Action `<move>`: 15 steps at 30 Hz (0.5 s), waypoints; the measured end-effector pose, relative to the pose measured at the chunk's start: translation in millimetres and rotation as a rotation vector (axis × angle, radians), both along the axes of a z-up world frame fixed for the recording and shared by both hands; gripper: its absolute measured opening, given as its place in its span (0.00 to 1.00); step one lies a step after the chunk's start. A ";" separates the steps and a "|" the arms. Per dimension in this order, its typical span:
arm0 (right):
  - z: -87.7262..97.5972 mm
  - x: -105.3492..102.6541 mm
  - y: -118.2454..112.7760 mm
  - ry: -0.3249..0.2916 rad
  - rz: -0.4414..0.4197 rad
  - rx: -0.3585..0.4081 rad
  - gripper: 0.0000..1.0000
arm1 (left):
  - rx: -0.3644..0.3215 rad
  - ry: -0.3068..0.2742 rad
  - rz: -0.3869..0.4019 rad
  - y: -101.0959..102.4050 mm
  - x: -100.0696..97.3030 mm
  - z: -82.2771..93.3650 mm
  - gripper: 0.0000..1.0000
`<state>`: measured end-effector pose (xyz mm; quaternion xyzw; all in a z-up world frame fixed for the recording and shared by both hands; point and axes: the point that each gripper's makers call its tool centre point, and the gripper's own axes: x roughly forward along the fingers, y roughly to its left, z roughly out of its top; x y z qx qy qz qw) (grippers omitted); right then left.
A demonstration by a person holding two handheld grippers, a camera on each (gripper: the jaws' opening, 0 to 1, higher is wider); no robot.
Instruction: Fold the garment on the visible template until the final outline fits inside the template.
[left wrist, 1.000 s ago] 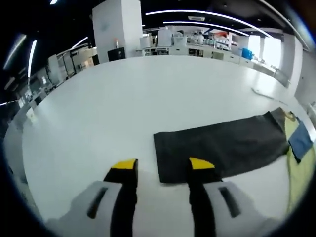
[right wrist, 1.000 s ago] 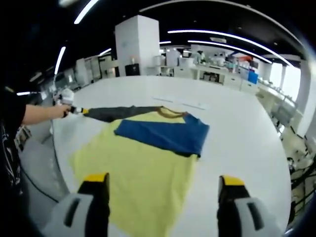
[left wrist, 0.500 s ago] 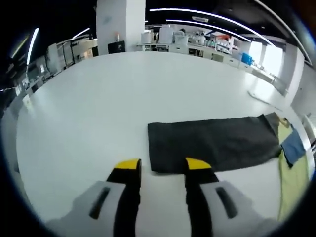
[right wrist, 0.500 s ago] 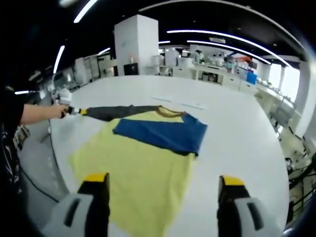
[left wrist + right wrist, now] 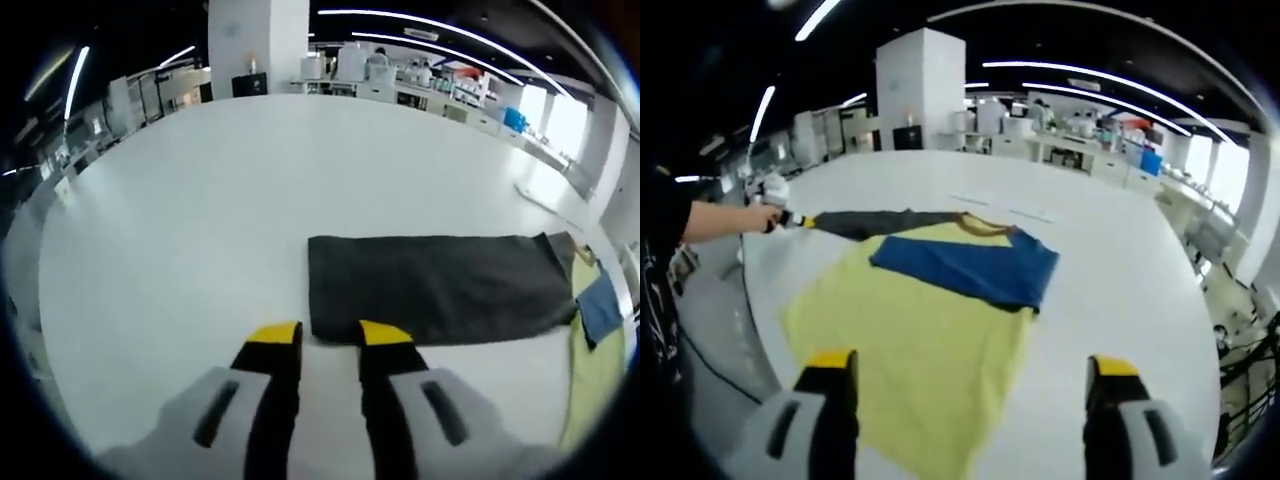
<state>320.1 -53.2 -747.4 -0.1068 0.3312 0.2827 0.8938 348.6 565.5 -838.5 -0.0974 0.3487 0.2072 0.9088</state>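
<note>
left claw [image 5: 330, 338] nearly closed, empty, nearing sleeve [image 5: 435, 288] | right claw [image 5: 967, 365] wide, empty | risk: pinching only top layer, bunching shirt [image 5: 920, 330]

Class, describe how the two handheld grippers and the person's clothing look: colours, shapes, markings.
The left gripper and right gripper match: pale grey bodies with dark slots, black jaws, yellow tips. A black sleeve shows at the right gripper view's left edge.

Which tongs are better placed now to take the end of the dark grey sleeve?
Left tongs: they sit at the edge of the dark grey sleeve, nearly closed. Right tongs hang wide open over the yellow body.
</note>
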 end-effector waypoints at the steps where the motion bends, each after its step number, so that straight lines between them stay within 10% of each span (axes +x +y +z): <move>1: -0.3 0.3 -1.2 -0.003 -0.002 -0.006 0.95 | 0.002 0.002 0.000 -0.2 0.5 -0.1 0.16; 15: -3.5 -1.8 -7.3 0.002 -0.030 -0.007 0.94 | -0.005 0.014 -0.008 -4.9 6.0 0.1 0.01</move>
